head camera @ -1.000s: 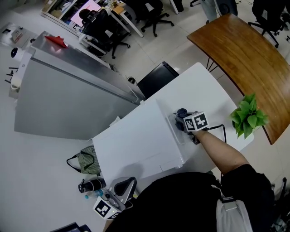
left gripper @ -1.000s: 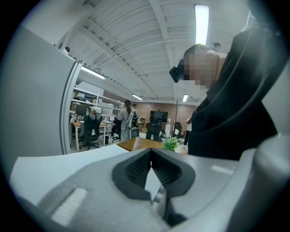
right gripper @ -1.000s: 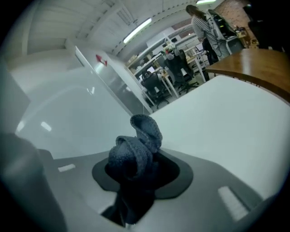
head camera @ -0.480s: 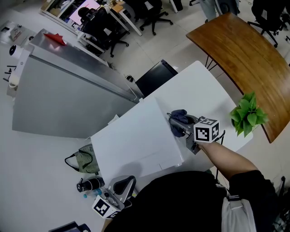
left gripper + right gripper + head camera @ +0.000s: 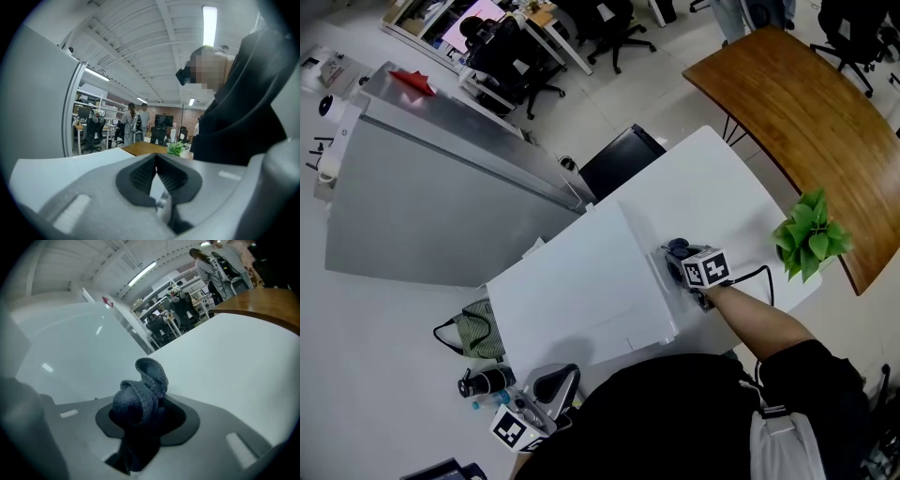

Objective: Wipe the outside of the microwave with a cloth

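Observation:
The white microwave [image 5: 581, 291] stands on a white table [image 5: 703, 178], and I look down on its top. My right gripper [image 5: 682, 267] is at the microwave's right side, shut on a dark blue cloth [image 5: 677, 248]. In the right gripper view the bunched cloth [image 5: 140, 397] sticks out of the right gripper [image 5: 145, 420], with the microwave's pale wall [image 5: 70, 352] close on the left. My left gripper [image 5: 553, 389] hangs low at the near left, off the microwave. In the left gripper view the left gripper [image 5: 155, 173] is shut with nothing in it.
A potted plant [image 5: 811, 239] stands at the table's right edge. A wooden table [image 5: 806, 112] lies beyond it. A grey partition [image 5: 441, 206] runs along the left, with a bag [image 5: 478, 333] and a bottle [image 5: 487, 382] on the floor. Office chairs and people are farther back.
My right gripper swung a little out from the microwave's right side with the cloth, then came back in close against it. The left gripper has stayed where it was.

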{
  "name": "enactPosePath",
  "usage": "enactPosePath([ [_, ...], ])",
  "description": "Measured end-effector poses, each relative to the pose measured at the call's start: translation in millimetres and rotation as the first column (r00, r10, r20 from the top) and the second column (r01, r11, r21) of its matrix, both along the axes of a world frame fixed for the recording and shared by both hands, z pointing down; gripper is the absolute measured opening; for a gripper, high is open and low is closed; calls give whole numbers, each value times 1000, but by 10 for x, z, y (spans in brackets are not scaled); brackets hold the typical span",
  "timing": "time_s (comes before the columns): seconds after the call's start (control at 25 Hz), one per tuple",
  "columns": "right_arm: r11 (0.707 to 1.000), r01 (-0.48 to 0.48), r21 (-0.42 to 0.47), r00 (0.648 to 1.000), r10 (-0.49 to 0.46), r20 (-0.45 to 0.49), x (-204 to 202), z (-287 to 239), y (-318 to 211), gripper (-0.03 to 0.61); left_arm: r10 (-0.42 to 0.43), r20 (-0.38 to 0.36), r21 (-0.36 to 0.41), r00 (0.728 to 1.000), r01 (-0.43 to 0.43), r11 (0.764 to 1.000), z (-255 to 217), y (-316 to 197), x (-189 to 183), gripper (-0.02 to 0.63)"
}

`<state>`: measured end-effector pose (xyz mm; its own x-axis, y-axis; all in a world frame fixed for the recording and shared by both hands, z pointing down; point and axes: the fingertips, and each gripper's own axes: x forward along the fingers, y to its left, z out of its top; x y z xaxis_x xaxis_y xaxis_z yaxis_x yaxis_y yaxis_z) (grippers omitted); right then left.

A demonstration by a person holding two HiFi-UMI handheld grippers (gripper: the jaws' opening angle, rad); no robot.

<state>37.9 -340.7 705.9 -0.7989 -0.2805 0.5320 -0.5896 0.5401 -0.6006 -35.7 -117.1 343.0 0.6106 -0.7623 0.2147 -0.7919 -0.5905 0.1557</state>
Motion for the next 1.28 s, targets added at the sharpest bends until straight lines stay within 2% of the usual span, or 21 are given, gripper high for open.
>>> enactPosePath([
  [0.12,999,45,27,992,-41,-121,-10,162,5,126,1,-2,2,1000,-1,1000,-1,-3,8,5],
  [0.24,998,55,21,993,-53,-110,27,67,0,130,3,-2,9,1000,-3,1000,-12,-3,23,5],
  [0.32,1000,11,22,1000,-11,0,113,-249,-33,133,4,-4,10,1000,-4,1000,-8,4,28,5],
  [0.4,998,-52,20,979,47,197,186,-792,-69,133,1,-9,7,1000,-1,1000,2,12,8,5],
  [0.48,996,-83,28,912,64,404,213,-1413,-42,133,-1,-16,2,1000,1,1000,17,8,-12,5],
  [0.56,994,-81,67,844,32,536,194,-1939,52,133,6,-20,3,1000,-6,1000,21,-3,-3,5],
  [0.6,993,-80,92,824,14,567,176,-2110,100,133,11,-20,4,1000,-11,1000,22,-5,8,5],
  [0.68,988,-90,124,808,-1,589,161,-2241,153,133,15,-19,2,1000,-15,1000,25,-1,21,5],
  [0.8,989,-101,109,790,13,613,201,-2220,206,133,10,-20,-1,1000,-10,1000,38,14,3,5],
  [0.88,989,-95,114,800,8,600,210,-2151,245,133,1,-24,-3,1000,-1,1000,47,14,-24,5],
  [1.0,992,-82,97,841,17,540,191,-1854,253,133,4,-28,-6,1000,-4,1000,47,2,-28,5],
  [1.12,997,-66,26,910,49,413,195,-1279,277,132,14,-23,-6,1000,-14,1000,51,0,5,5],
  [1.2,997,-66,-38,933,75,351,192,-927,297,130,13,-25,-7,1000,-14,1000,60,-4,9,5],
  [1.28,996,-72,-53,952,85,295,169,-708,265,129,14,-28,-8,1000,-15,1000,63,-15,13,5],
])
